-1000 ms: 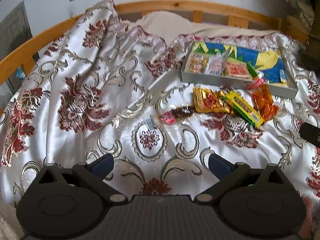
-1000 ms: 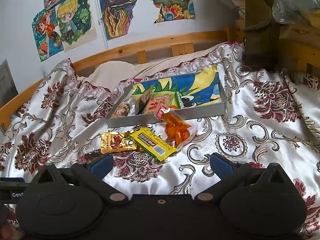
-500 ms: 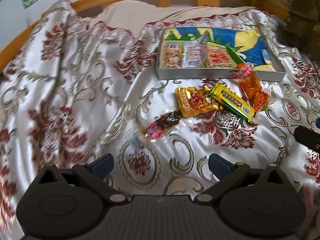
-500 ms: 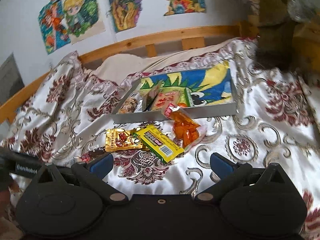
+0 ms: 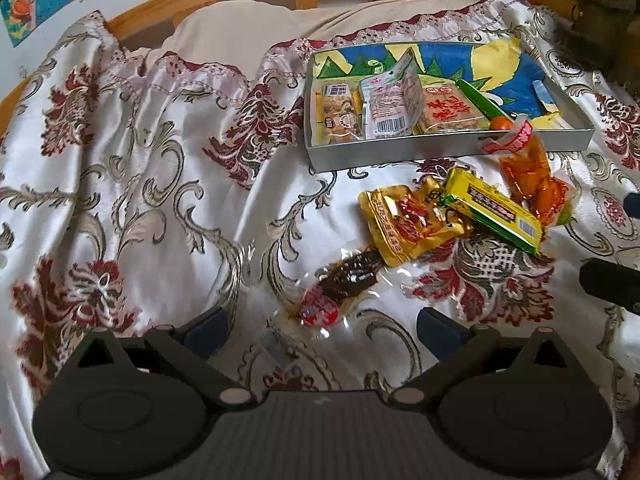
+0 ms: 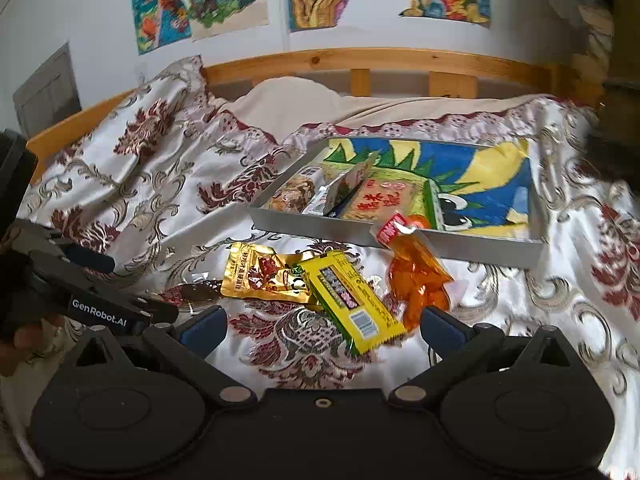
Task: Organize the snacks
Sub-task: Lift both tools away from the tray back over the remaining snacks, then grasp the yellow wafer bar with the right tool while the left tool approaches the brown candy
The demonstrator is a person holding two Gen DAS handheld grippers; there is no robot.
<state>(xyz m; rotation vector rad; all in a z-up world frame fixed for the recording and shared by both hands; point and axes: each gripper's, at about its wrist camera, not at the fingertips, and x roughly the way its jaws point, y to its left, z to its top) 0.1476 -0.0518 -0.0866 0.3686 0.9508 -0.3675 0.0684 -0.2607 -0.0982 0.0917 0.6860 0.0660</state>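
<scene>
A grey tray (image 5: 440, 151) (image 6: 360, 236) with a colourful picture floor lies on the bed and holds several snack packets. In front of it lie a gold packet (image 5: 404, 220) (image 6: 260, 272), a yellow-green bar (image 5: 496, 210) (image 6: 352, 300), an orange packet (image 5: 532, 184) (image 6: 420, 280) leaning on the tray's front wall, and a dark snack in clear wrap (image 5: 344, 284) (image 6: 192, 292). My left gripper (image 5: 322, 326) is open and empty, just short of the dark snack. My right gripper (image 6: 324, 326) is open and empty, over the near end of the yellow-green bar.
A white floral satin bedspread (image 5: 140, 180) covers the bed. A wooden bed rail (image 6: 380, 62) and a wall with drawings (image 6: 200, 0) stand behind. The left gripper's body (image 6: 80, 292) shows at the left of the right wrist view.
Both grippers have moved forward towards the loose snacks. The left one swung right and now has the dark snack just ahead of its fingers. Both stay open.
</scene>
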